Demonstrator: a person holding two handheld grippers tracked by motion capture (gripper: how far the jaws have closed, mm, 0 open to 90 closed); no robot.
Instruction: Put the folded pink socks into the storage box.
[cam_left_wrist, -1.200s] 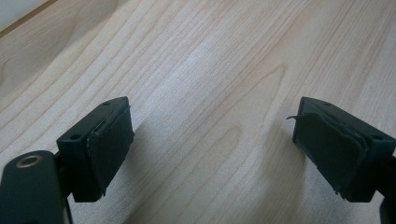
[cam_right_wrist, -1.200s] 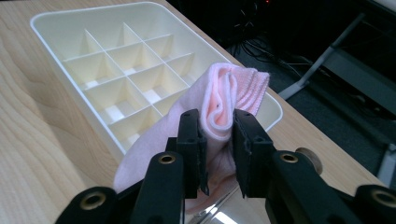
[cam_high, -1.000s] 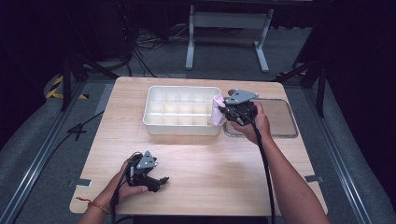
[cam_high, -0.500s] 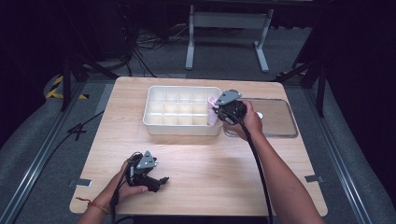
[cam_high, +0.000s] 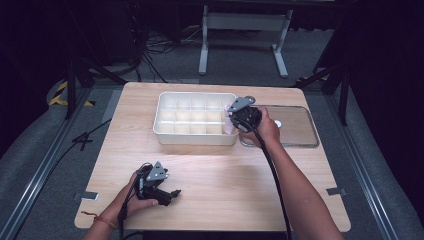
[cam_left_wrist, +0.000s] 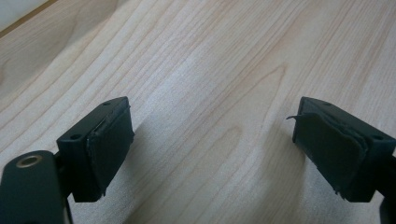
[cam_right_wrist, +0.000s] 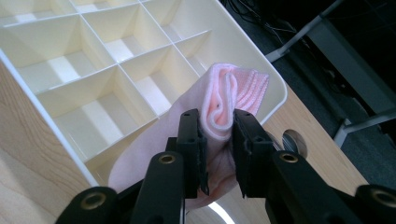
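One pink cloth (cam_right_wrist: 219, 107) clamped in right gripper (cam_right_wrist: 219, 140) at divided tray's (cam_high: 165, 135) three-o'clock end, unplaced; left gripper (cam_left_wrist: 212, 154) open, empty.

Pink cloth, white box, light wood table

The folded cloth (cam_right_wrist: 224, 107) between the black jaws of the right gripper (cam_right_wrist: 219, 140) is soft pink. Just past it, the box (cam_right_wrist: 88, 70) with little squares is creamy white. Under the black left gripper (cam_left_wrist: 212, 149), the table (cam_left_wrist: 210, 70) is pale wood with wavy brown lines.
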